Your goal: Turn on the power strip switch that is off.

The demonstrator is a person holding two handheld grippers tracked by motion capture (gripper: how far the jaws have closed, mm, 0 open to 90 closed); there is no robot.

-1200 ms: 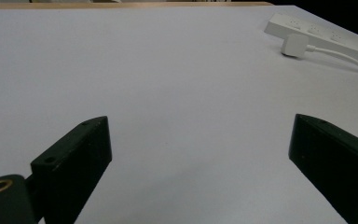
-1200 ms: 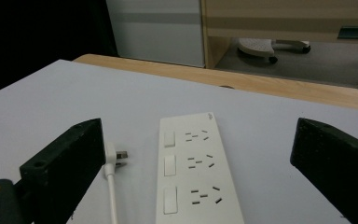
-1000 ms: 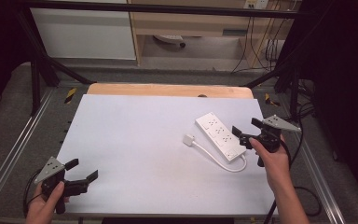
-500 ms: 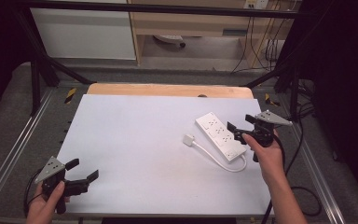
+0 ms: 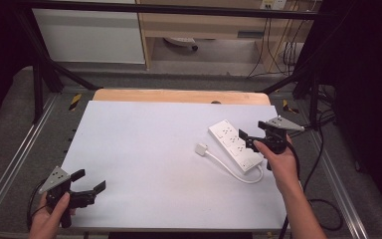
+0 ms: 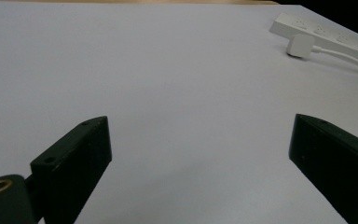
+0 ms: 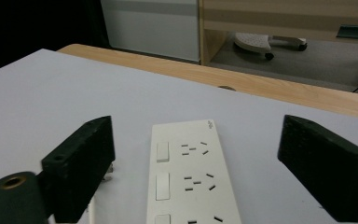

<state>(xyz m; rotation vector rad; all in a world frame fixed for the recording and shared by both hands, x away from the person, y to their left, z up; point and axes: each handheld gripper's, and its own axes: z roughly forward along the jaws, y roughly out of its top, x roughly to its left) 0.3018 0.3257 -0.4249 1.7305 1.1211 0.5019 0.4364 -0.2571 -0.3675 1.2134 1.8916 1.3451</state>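
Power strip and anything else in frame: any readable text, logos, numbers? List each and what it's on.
None readable.
Power strip: a small dark mark near its far end, in the right gripper view, too small to read.
Plug: plain white, no text shows.
Wall plate at the top of the high view: too blurred to read.
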